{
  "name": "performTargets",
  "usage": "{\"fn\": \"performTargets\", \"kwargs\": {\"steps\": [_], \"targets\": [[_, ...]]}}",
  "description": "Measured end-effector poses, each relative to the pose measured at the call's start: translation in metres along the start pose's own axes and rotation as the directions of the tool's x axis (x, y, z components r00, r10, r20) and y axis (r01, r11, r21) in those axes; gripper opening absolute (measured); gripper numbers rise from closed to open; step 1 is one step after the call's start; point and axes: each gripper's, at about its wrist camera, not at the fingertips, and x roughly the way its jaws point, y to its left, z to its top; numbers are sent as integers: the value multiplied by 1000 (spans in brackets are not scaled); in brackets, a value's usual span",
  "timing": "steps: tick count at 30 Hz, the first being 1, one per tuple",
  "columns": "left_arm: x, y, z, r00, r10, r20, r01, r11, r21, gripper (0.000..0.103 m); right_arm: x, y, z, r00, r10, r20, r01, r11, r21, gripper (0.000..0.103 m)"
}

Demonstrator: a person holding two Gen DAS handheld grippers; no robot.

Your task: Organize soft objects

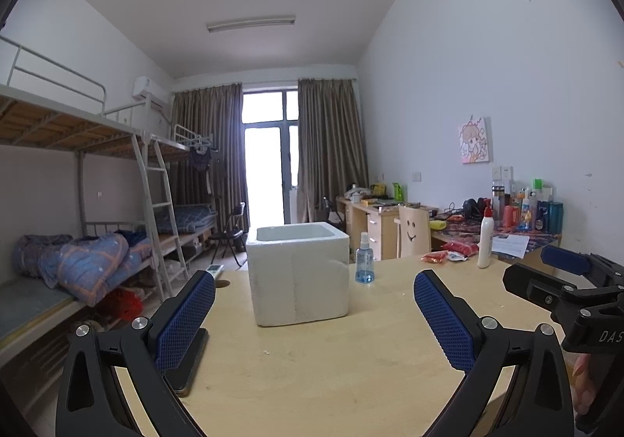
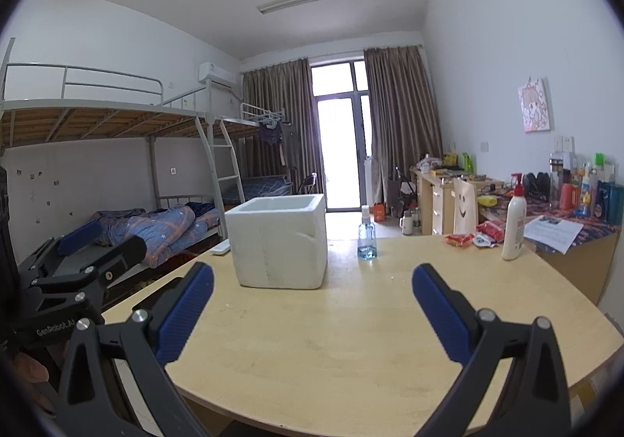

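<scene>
Left gripper (image 1: 314, 314): jaws spread wide, blue textured pads (image 1: 444, 320) facing each other, nothing between them. It sits low in the frame above a pale wooden table (image 1: 331, 359). A dark flat phone-like object (image 1: 191, 366) lies on the table under the left finger; its make cannot be read.

Right gripper (image 2: 312, 310): jaws equally wide apart, nothing held. In the left wrist view its black body appears at the right edge, with the letters "DAS" legible on the housing and part of a hand (image 1: 583, 386) below it. In the right wrist view the left unit's body shows at the left edge, marked "GenRobot.AI".

White foam box (image 1: 298, 273): open-topped, standing upright at the centre of the frame on the table, beyond both grippers and apart from them. Contents not visible.

Red and white soft packets (image 2: 474, 236): lying at the table's far edge, right of centre, just left of a white pump bottle (image 2: 514, 226). Printing on them is too small to read.

Clear spray bottle (image 2: 366, 240) with blue liquid: upright, just right of the foam box, not touching it. Label unreadable.
</scene>
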Motion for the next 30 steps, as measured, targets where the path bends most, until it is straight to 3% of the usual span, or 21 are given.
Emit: {"fn": "performTargets", "kwargs": {"steps": [30], "targets": [[3, 2, -2, 999, -6, -40, 6, 1000, -5, 102, -2, 7, -7, 999, 8, -42, -9, 1000, -16, 103]]}}
